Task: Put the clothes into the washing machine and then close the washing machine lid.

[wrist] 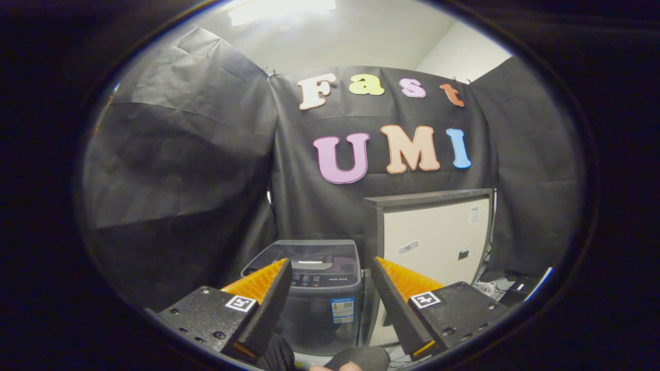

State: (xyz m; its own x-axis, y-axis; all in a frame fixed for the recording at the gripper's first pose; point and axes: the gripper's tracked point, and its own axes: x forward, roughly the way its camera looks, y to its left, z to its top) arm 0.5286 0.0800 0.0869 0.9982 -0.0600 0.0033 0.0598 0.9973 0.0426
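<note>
Gripper [327, 288] stood wide open, held nothing, dark grey top-loading washing machine [314, 288] beyond the fingers, lid shut, cream cabinet [435, 242] just beside it

My gripper [330, 304] has its two fingers spread wide apart with nothing between them, so the way straight ahead is free. Beyond them, in the lower centre of the frame, stands the small dark grey top-loading washing machine [314, 293] with its see-through lid [309, 260] lying flat and closed; this lid blocks any entry from above. Just beside the machine on the right, a tall cream cabinet with a dark frame [433, 247] stands in the way on that side. To the left of the machine I see open room up to the black cloth wall [180, 170]. Some cables and small things [495, 288] lie on the floor in the lower right.
</note>
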